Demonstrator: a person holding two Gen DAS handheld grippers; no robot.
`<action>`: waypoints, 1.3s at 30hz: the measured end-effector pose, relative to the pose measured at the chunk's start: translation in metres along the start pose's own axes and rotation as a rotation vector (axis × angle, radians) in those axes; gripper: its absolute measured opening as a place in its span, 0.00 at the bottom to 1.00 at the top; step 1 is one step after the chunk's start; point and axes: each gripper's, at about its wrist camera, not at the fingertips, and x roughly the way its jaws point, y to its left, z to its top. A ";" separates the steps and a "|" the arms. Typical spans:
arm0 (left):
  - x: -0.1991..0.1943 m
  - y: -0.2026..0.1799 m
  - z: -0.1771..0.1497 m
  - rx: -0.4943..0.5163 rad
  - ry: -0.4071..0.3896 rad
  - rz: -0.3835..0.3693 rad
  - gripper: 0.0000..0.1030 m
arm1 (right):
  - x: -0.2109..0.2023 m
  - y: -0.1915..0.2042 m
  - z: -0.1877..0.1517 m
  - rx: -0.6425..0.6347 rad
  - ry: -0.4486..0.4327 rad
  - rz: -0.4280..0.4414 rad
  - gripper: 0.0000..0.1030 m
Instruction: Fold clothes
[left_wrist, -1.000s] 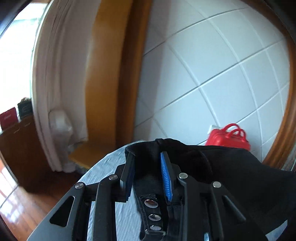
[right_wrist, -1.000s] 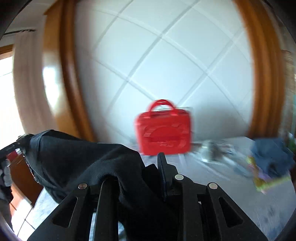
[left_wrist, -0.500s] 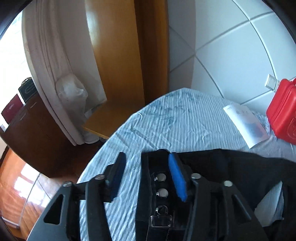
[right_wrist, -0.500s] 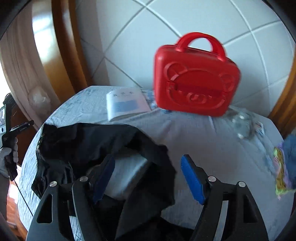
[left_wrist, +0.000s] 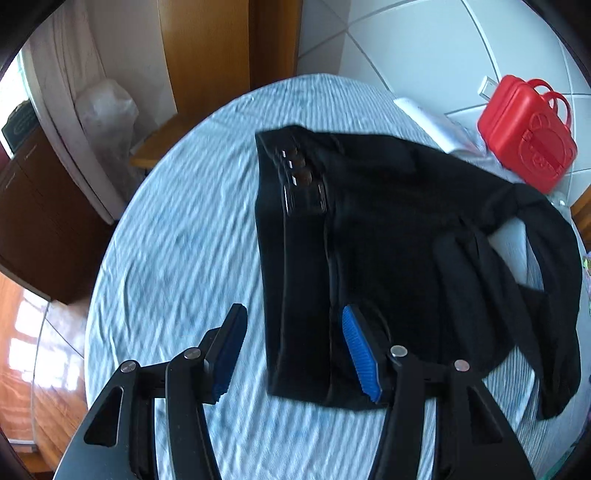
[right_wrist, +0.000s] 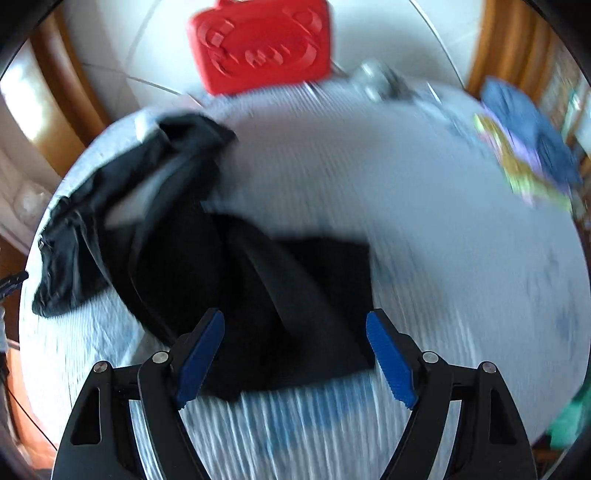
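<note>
A black garment (left_wrist: 388, 240) with a buttoned waistband lies spread and rumpled on the round table's blue-striped cloth (left_wrist: 177, 251). It also shows in the right wrist view (right_wrist: 240, 280), blurred. My left gripper (left_wrist: 291, 343) is open and empty, raised above the garment's near edge. My right gripper (right_wrist: 295, 350) is open and empty, raised above the garment's near part.
A red plastic case (left_wrist: 528, 144) stands at the table's far edge by the tiled wall, also in the right wrist view (right_wrist: 258, 44). A white booklet (left_wrist: 432, 122) lies beside it. Blue and colourful clothes (right_wrist: 528, 147) sit at the right edge. A brown cabinet (left_wrist: 40, 221) stands left.
Both grippers let go of the black garment, opened wide and rose. The garment dropped from hanging in the air to lying on the table.
</note>
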 end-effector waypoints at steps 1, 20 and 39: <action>0.000 -0.002 -0.007 0.003 0.006 0.004 0.55 | 0.000 -0.002 -0.010 0.019 0.012 0.030 0.76; -0.005 -0.015 -0.026 -0.039 -0.044 0.021 0.11 | 0.051 0.049 -0.037 -0.005 -0.002 -0.033 0.21; -0.068 0.042 -0.011 0.010 -0.069 0.027 0.03 | -0.104 -0.047 0.058 0.001 -0.209 -0.187 0.04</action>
